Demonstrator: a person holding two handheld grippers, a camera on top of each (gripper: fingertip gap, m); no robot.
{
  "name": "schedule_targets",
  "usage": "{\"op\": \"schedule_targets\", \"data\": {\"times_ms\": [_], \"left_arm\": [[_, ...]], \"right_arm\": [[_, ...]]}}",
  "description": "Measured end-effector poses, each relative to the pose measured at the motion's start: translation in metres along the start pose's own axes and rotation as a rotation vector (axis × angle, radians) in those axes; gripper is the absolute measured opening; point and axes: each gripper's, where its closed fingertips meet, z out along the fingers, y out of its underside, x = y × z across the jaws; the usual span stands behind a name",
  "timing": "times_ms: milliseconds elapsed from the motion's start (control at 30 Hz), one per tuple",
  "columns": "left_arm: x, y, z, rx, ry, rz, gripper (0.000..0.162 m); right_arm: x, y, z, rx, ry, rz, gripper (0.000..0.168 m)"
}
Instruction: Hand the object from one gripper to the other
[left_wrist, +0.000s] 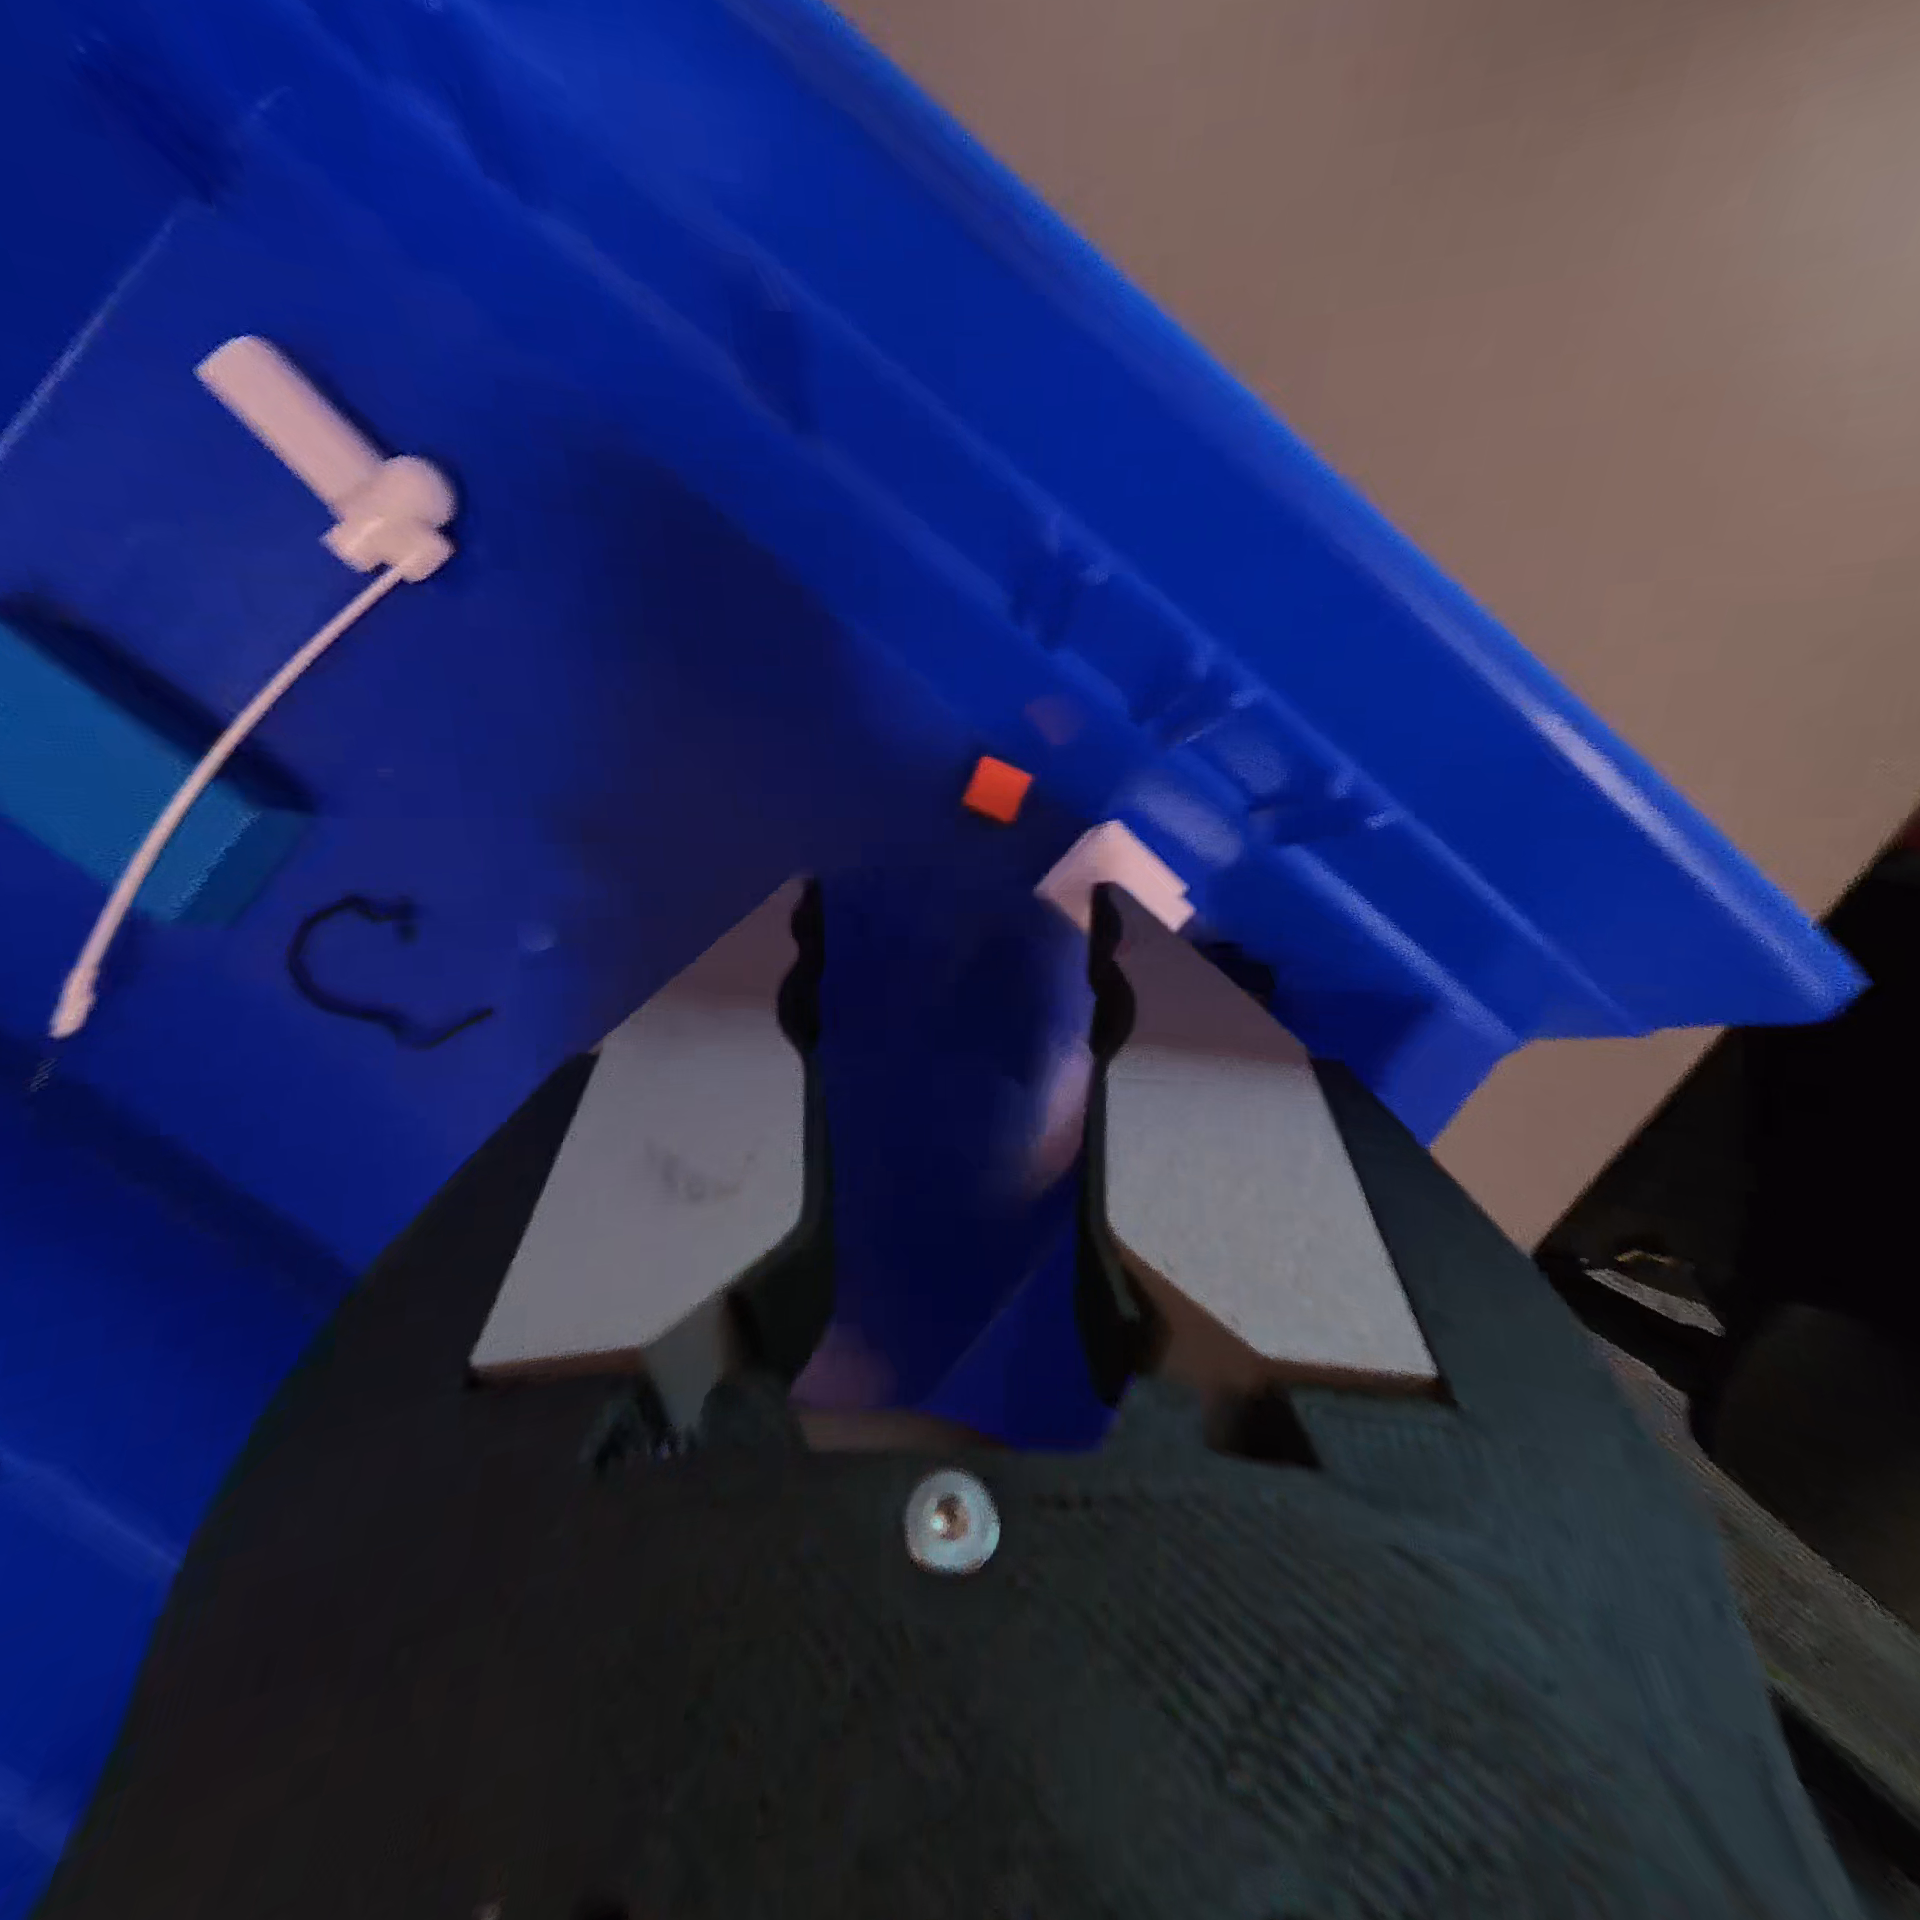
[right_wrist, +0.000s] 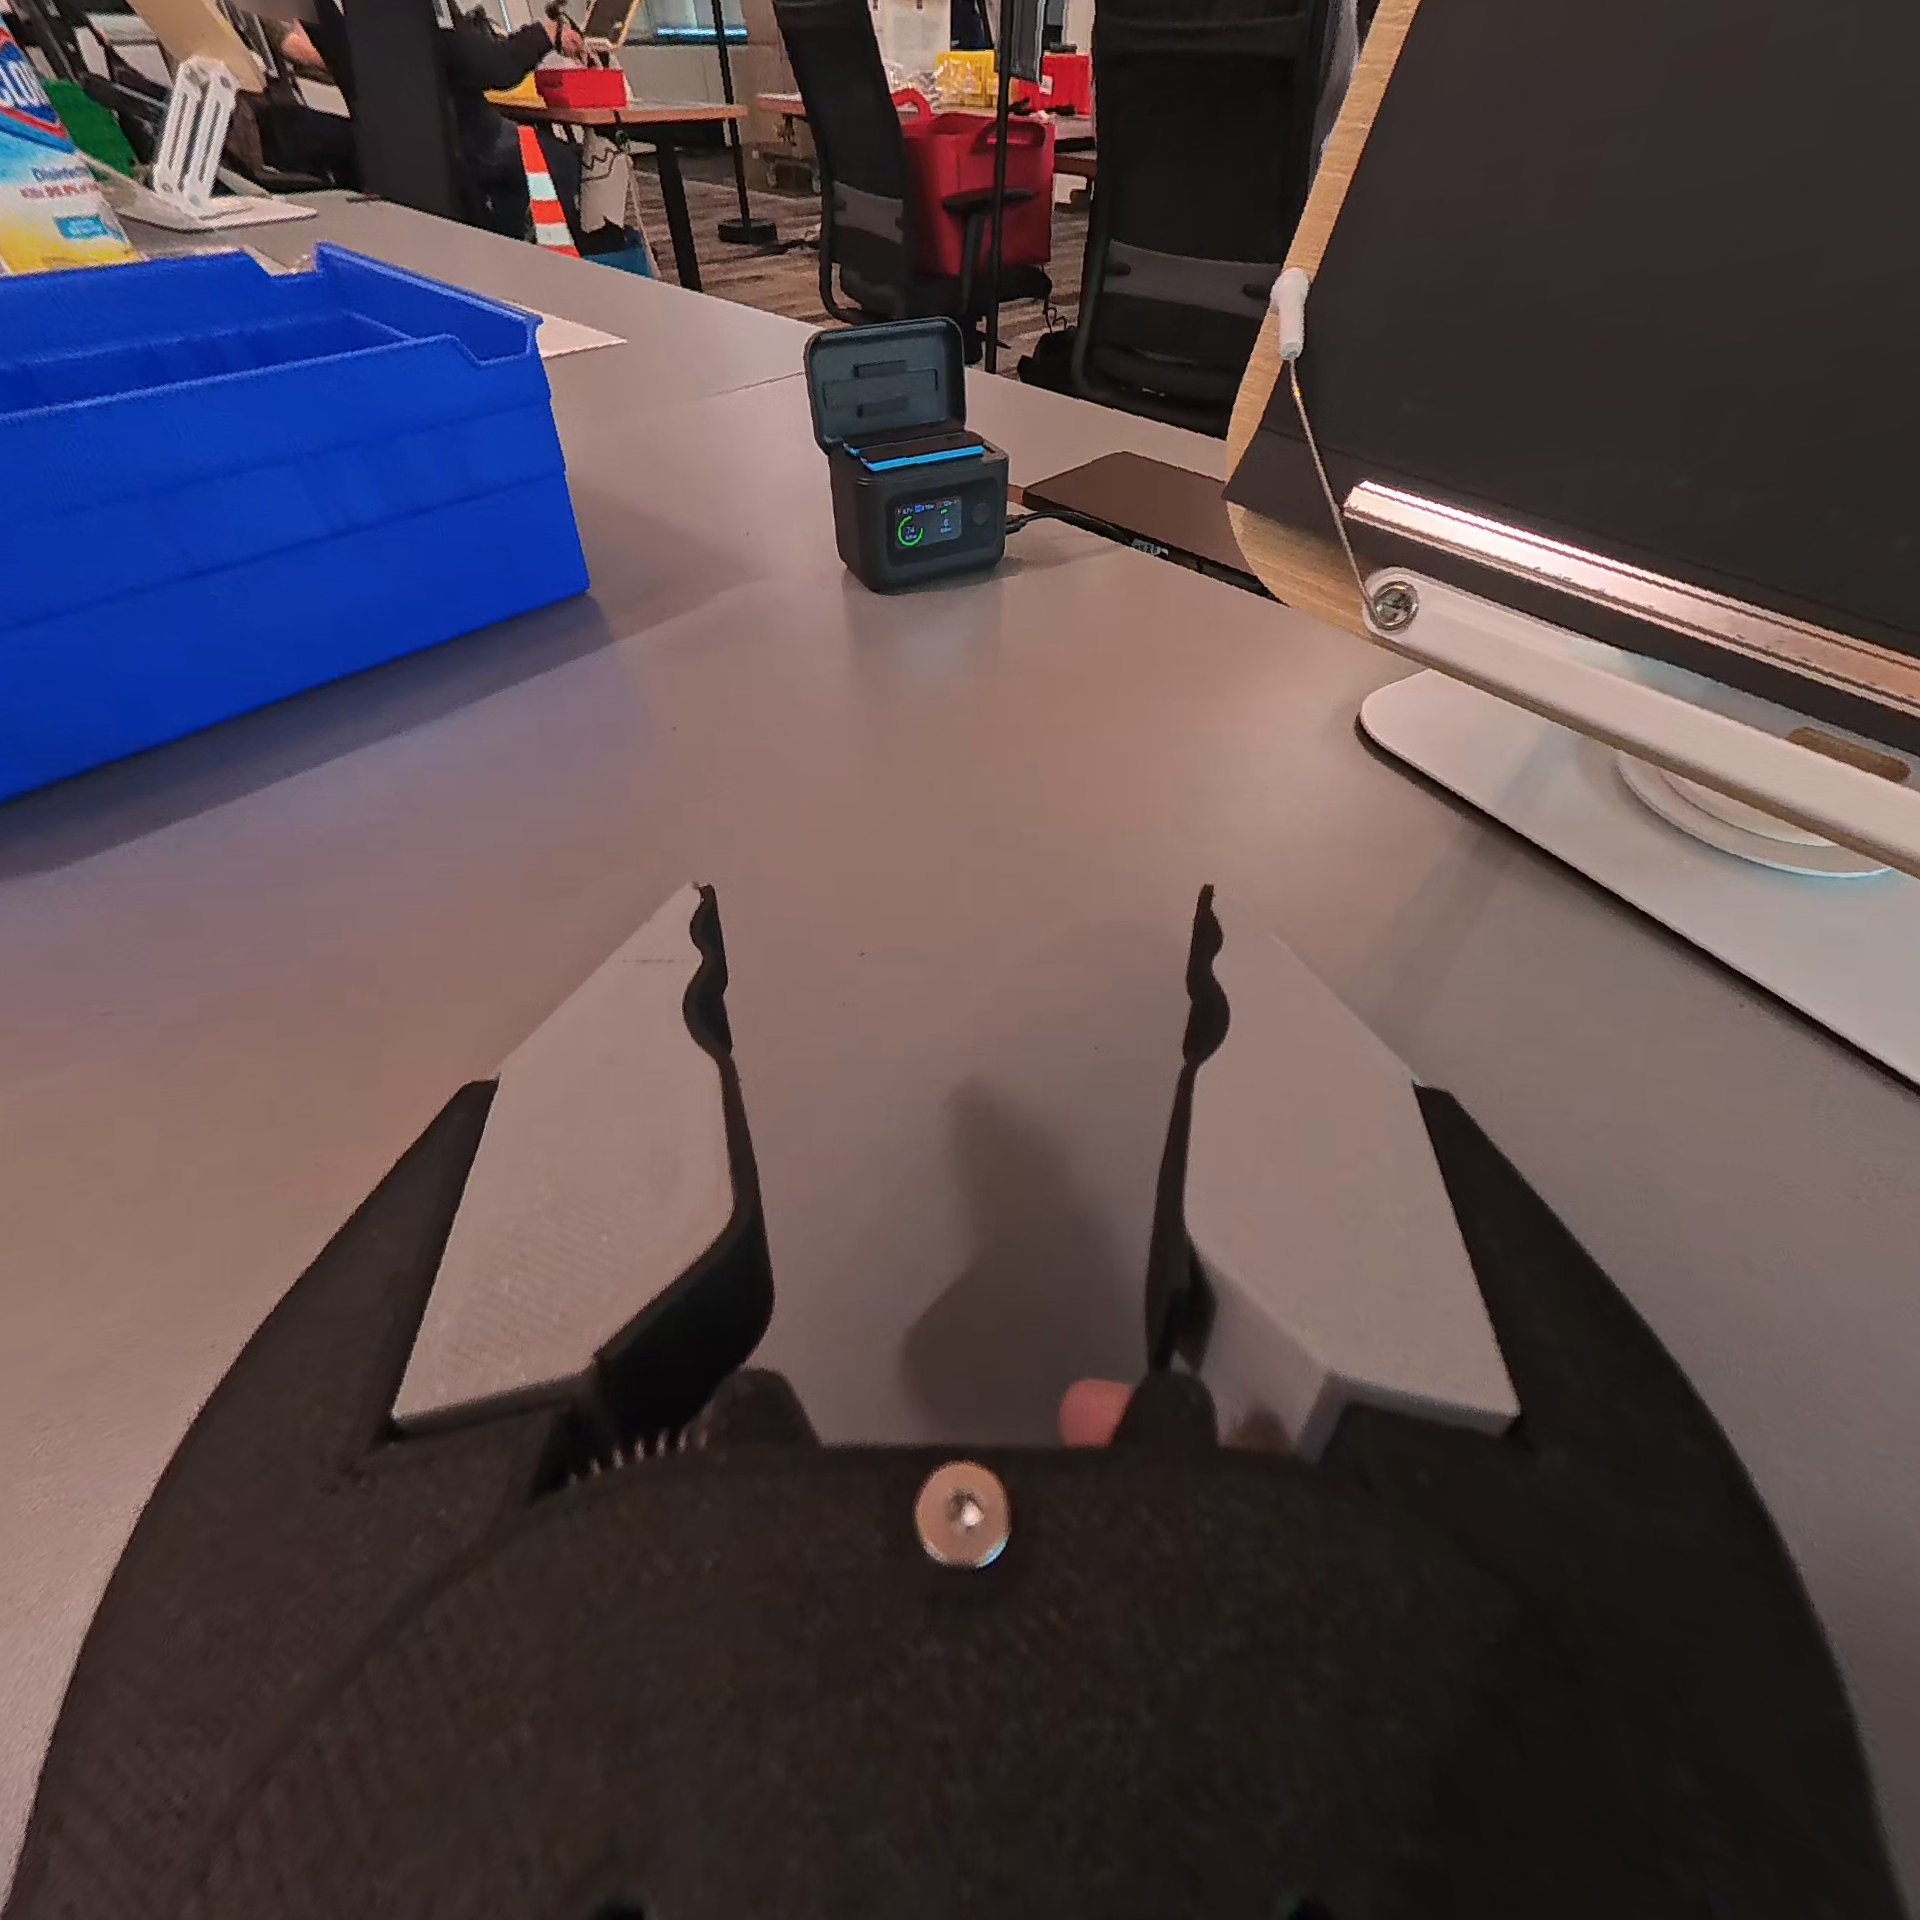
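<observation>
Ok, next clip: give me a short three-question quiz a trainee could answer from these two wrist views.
1. True or false: the right gripper is holding something.
2. Which small items lie in the blue bin below the left gripper?
A. a white zip tie, a red cube, a black wire clip
B. a yellow ball and a spoon
C. nothing
3. Fill in: the dark charger case on the grey table has its lid ____.

Key: 1 false, its jaws are apart and empty; 2 A; 3 open.
</observation>
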Motion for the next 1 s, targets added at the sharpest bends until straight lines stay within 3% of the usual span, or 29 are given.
{"op": "schedule_targets", "data": {"times_ms": [100, 267, 467, 533, 600, 633, 667, 700, 900, 1000], "left_arm": [[-0.023, 0.014, -0.008, -0.049, -0.092, -0.008, 0.048], [0.000, 0.004, -0.014, 0.062, 0.066, -0.038, 0.050], [0.009, 0.003, 0.002, -0.008, 0.036, 0.008, 0.047], [0.002, 0.005, 0.001, -0.037, -0.004, 0.001, 0.058], [-0.015, 0.008, -0.005, -0.059, -0.091, -0.004, 0.058], [-0.026, 0.011, -0.009, -0.074, -0.147, -0.010, 0.045], [-0.036, 0.015, -0.014, -0.094, -0.194, -0.014, 0.043], [-0.043, 0.020, -0.017, -0.111, -0.222, -0.023, 0.049], [-0.009, 0.001, -0.019, 0.040, -0.024, -0.023, 0.055], [-0.009, 0.003, -0.008, -0.002, -0.060, 0.016, 0.056]], "right_arm": [[0.000, 0.000, 0.000, -0.001, 0.001, -0.006, 0.085], [-0.001, 0.001, 0.001, -0.006, 0.003, -0.014, 0.085], [-0.001, 0.001, 0.001, -0.006, 0.004, -0.014, 0.084], [0.000, 0.000, 0.000, -0.003, 0.005, -0.011, 0.084], [0.000, 0.000, 0.000, -0.001, 0.005, -0.009, 0.084], [0.000, 0.000, 0.000, 0.001, 0.005, -0.009, 0.083], [0.000, 0.000, 0.000, 0.002, 0.005, -0.009, 0.083], [0.000, 0.000, 0.000, 0.001, 0.005, -0.011, 0.083], [-0.002, 0.001, 0.001, -0.010, 0.001, -0.022, 0.082], [-0.002, 0.001, 0.001, -0.010, 0.004, -0.029, 0.082]]}}
